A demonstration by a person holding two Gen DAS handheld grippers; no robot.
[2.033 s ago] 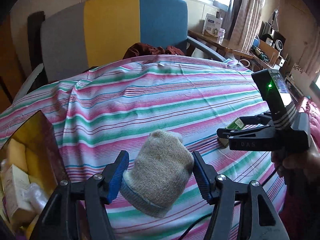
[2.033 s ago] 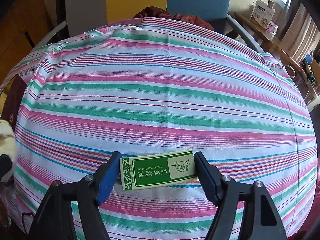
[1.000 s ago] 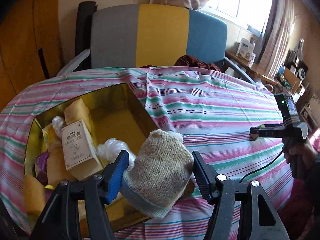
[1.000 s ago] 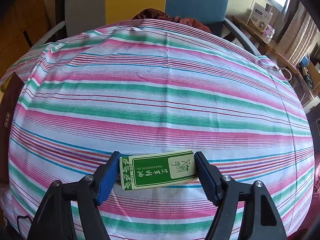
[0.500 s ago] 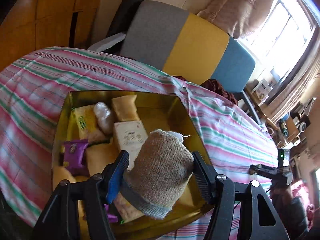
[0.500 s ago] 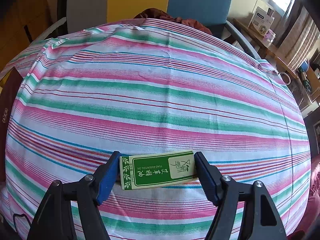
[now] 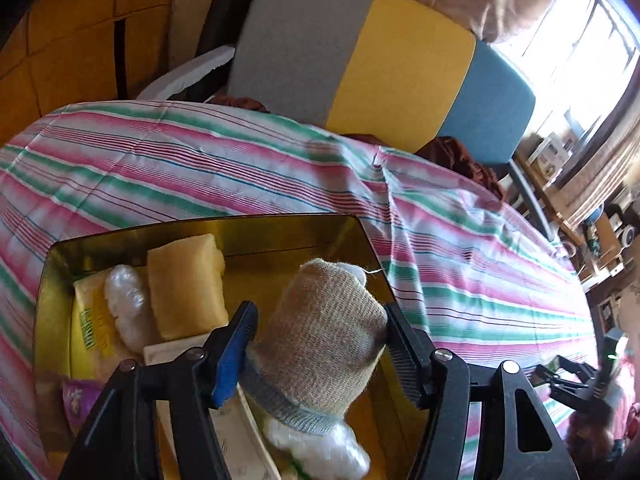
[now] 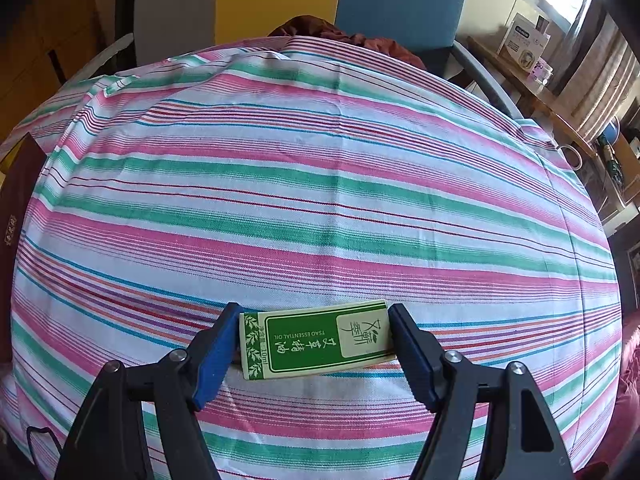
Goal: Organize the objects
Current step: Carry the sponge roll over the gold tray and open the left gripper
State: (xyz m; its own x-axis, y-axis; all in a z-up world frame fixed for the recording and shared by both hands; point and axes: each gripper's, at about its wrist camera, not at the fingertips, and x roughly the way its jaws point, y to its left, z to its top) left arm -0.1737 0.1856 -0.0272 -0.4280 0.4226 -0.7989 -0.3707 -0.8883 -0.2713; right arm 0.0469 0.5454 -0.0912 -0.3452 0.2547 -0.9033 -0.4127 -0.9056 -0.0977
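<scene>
My left gripper (image 7: 320, 316) is shut on a beige knitted sock bundle (image 7: 324, 344) with a grey cuff, and hangs above the right part of an open gold tin (image 7: 208, 222). The tin holds a yellow sponge (image 7: 184, 288), a white plastic-wrapped lump (image 7: 128, 304), a yellow packet (image 7: 90, 320), a purple packet (image 7: 76, 396) and a white box (image 7: 240, 432). My right gripper (image 8: 314, 320) is shut on the two ends of a green essential oil box (image 8: 316, 340), low over the striped cloth (image 8: 320, 184). The right gripper (image 7: 560, 376) also shows small at the far right of the left wrist view.
A chair with a grey, yellow and blue back (image 7: 360, 52) stands behind the table, with dark red cloth (image 8: 340, 36) on its seat. A cluttered wooden shelf (image 8: 532, 92) runs along the right. A dark red lid (image 8: 16, 200) lies at the left edge.
My left gripper has carried the sock bundle leftward from the bare cloth to above the tin, rolling as it went. The right gripper and the green box have not moved.
</scene>
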